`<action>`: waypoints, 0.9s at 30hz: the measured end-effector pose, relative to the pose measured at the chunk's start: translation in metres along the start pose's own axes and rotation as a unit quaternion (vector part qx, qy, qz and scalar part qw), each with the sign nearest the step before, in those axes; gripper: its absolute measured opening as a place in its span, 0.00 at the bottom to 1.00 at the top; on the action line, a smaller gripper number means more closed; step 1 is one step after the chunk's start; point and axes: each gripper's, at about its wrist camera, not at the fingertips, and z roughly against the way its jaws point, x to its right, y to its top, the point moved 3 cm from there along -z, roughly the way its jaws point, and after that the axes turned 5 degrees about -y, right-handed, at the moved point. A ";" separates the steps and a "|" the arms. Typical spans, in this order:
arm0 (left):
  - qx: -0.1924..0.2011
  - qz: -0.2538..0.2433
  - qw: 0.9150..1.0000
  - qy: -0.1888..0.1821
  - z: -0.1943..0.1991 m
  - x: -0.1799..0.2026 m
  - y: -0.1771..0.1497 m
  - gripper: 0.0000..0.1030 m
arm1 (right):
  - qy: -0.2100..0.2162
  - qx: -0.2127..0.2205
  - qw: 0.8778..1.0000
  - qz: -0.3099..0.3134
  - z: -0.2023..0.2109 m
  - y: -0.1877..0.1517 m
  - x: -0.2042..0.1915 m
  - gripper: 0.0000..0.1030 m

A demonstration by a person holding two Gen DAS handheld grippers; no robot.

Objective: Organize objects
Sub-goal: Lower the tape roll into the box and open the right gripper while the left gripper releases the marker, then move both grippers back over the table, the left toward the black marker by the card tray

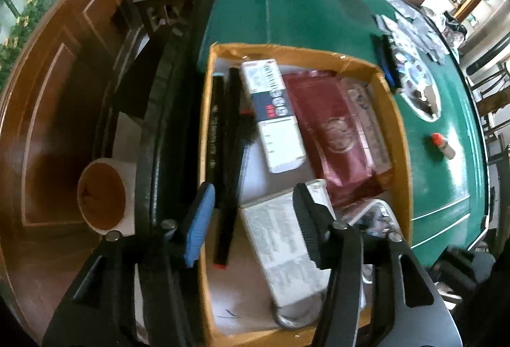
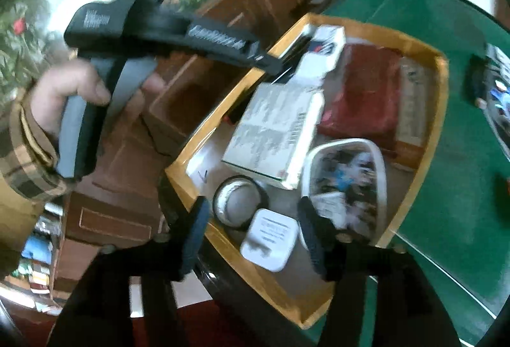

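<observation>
1. Cardboard box, tan walls, pale floor, sits on the green table near its dark padded edge; blurry in both views.
2. Left side of the box: long black bars with a red tip, lying lengthwise along the wall.
3. Next, white and dark blue carton with printed circles, flat.
4. Then dark red packet with a round emblem; a grey printed pack just beside it at the right wall.
5. Near end: white carton with small text, tilted, resting over other things; round black-rimmed disc, white charger plug, white tub of mixed bits.
6. Left claw spread, nothing between its fingers, above the box.
7. Right claw spread, empty, over the plug.
8. On the table right of the box: small bottle with red cap, lying down, well apart.
</observation>
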 end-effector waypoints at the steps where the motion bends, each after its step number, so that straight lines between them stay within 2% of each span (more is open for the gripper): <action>1: 0.002 -0.003 1.000 -0.002 0.002 0.005 0.001 0.52 | -0.005 0.009 1.000 -0.009 0.010 -0.012 0.008 0.66; 3: 0.004 -0.012 1.000 -0.009 0.005 0.020 0.003 0.52 | -0.019 0.018 0.999 -0.026 0.019 -0.004 0.024 0.69; 5: 0.005 -0.023 1.000 -0.015 0.005 0.036 0.008 0.52 | -0.031 0.024 0.998 -0.047 0.037 -0.022 0.036 0.70; 8: 0.001 -0.043 0.999 -0.031 0.000 0.068 0.015 0.52 | -0.052 0.027 0.995 -0.084 0.046 -0.025 0.081 0.73; 9: 0.000 -0.049 0.998 -0.035 -0.002 0.077 0.018 0.58 | -0.058 0.029 0.993 -0.096 0.056 -0.029 0.094 0.74; 10: -0.001 -0.054 0.998 -0.039 -0.004 0.089 0.020 0.68 | -0.064 0.031 0.991 -0.109 0.069 -0.030 0.107 0.76; 11: -0.002 -0.061 0.997 -0.045 -0.007 0.102 0.023 0.70 | -0.071 0.032 0.990 -0.121 0.070 -0.035 0.114 0.76; 15: -0.014 -0.085 0.994 -0.063 -0.020 0.144 0.034 0.71 | -0.083 0.040 0.982 -0.165 0.087 -0.053 0.147 0.77; 20: -0.032 -0.105 0.991 -0.075 -0.042 0.185 0.052 0.71 | -0.098 0.048 0.977 -0.184 0.096 -0.065 0.165 0.77; 27: -0.042 -0.120 0.990 -0.066 -0.067 0.217 0.071 0.71 | -0.113 0.054 0.968 -0.216 0.118 -0.090 0.193 0.77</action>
